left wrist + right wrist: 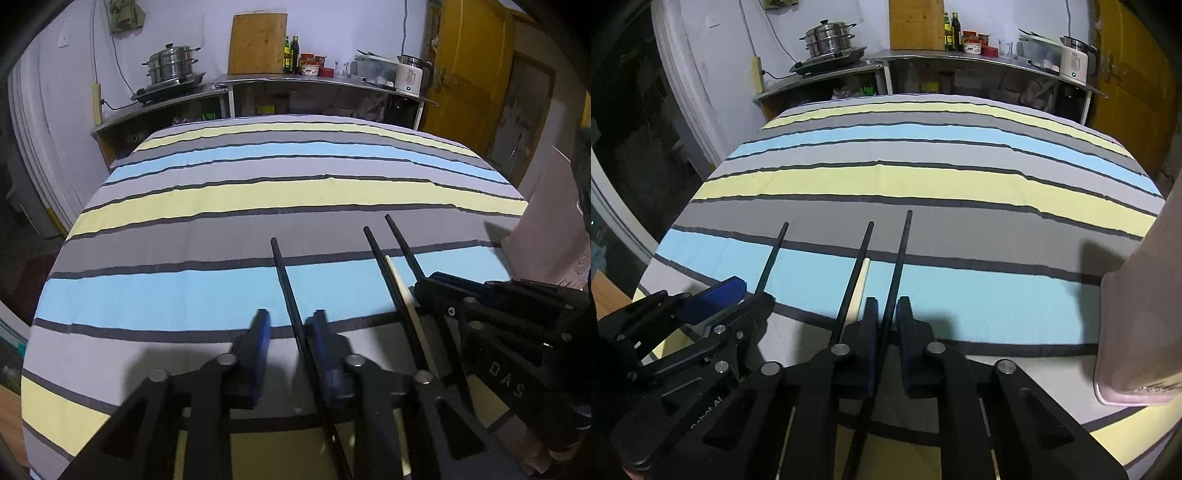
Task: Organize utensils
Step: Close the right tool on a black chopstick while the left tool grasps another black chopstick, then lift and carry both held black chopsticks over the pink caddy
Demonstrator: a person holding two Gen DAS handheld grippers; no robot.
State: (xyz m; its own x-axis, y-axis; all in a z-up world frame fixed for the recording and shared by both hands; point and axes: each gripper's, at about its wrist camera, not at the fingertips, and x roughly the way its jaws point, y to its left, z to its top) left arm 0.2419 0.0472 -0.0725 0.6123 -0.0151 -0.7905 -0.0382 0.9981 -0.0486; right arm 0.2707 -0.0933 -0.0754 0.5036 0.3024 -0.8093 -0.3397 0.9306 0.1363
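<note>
Several black chopsticks and one pale wooden chopstick (400, 291) lie on the striped cloth. In the left wrist view my left gripper (291, 325) is open, with a black chopstick (286, 280) running along its right finger. My right gripper (886, 310) is nearly shut around another black chopstick (899, 266). A third black chopstick (855, 273) lies just left of it, beside the pale one (860, 288). The left gripper shows at the left of the right wrist view (727, 295), and the right gripper at the right of the left wrist view (443, 284).
A pinkish-beige container (1137, 325) stands on the cloth at the right, close to the right gripper; it also shows in the left wrist view (546, 229). Behind the table is a steel counter (295, 79) with a steamer pot, cutting board, bottles and kettle.
</note>
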